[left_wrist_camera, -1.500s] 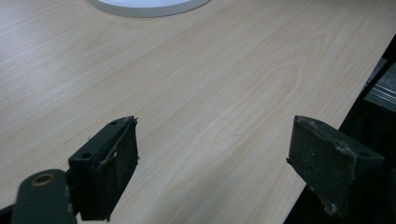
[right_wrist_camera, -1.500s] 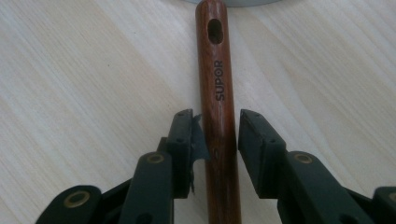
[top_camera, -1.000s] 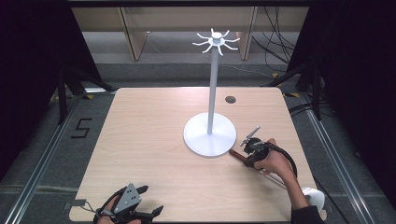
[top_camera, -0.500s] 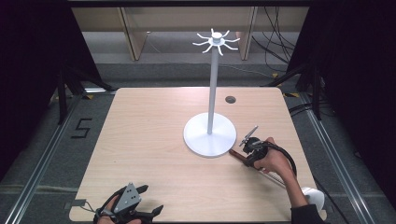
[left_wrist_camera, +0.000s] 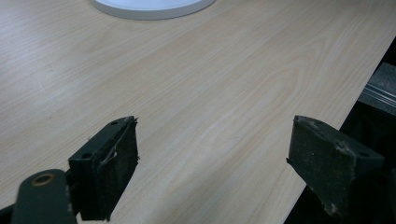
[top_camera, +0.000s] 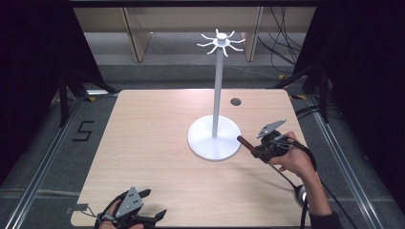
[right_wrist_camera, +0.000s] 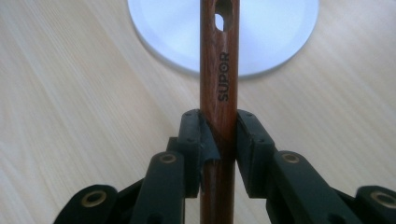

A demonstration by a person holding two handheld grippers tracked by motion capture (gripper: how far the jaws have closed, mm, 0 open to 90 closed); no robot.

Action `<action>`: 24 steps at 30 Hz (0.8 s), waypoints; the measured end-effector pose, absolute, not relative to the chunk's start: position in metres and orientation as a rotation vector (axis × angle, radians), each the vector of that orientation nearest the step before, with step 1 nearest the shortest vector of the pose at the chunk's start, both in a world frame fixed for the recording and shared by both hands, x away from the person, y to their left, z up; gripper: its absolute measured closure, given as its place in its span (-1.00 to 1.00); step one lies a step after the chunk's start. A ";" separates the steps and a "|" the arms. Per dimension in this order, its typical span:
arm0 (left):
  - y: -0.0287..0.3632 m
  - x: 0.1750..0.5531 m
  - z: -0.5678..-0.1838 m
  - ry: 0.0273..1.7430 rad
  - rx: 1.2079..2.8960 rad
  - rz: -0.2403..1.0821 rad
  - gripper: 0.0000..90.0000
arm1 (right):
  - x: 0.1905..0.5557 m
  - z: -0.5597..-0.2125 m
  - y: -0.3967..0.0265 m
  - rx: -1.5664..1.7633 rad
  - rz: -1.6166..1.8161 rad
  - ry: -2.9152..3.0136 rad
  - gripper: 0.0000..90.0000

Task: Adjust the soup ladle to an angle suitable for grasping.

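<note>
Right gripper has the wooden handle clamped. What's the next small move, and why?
Probably lift the right gripper higher toward the hooks. The wooden handle has a hanging hole at its far end, yet it sits low by the stand's base, well below the hooks.

A reddish-brown wooden handle (right_wrist_camera: 219, 84), round and slim, runs straight up the middle of the right gripper view, with "SUPOR" printed along it and an oval hole near its top end. In the high view its tip (top_camera: 242, 141) pokes out right of centre, tilted toward the upper left.
</note>
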State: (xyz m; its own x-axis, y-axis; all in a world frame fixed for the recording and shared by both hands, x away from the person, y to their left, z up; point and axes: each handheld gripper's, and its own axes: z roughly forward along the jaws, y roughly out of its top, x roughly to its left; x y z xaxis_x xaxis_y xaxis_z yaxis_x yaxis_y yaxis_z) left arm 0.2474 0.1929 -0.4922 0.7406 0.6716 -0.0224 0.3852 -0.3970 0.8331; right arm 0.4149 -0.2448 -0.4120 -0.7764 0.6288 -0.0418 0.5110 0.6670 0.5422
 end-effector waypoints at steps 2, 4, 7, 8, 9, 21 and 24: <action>0.193 0.248 -0.493 0.802 2.046 0.404 -0.66 | 0.409 -0.399 -0.252 0.898 0.841 2.617 0.64; 0.192 0.248 -0.493 0.780 2.025 0.405 -0.66 | 0.408 -0.392 -0.258 0.829 0.915 2.592 0.64; 0.193 0.247 -0.492 0.786 2.053 0.397 -0.66 | 0.403 -0.383 -0.263 0.823 0.960 2.567 0.64; 0.191 0.246 -0.493 0.810 2.017 0.389 -0.66 | 0.400 -0.378 -0.265 0.846 0.986 2.543 0.64; 0.194 0.249 -0.492 0.764 2.053 0.419 -0.66 | 0.396 -0.370 -0.271 0.861 1.043 2.510 0.64; 0.193 0.248 -0.492 0.803 2.045 0.404 -0.66 | 0.381 -0.336 -0.298 0.804 1.290 2.383 0.64; 0.192 0.246 -0.493 0.809 2.036 0.391 -0.66 | 0.380 -0.333 -0.303 0.790 1.341 2.359 0.64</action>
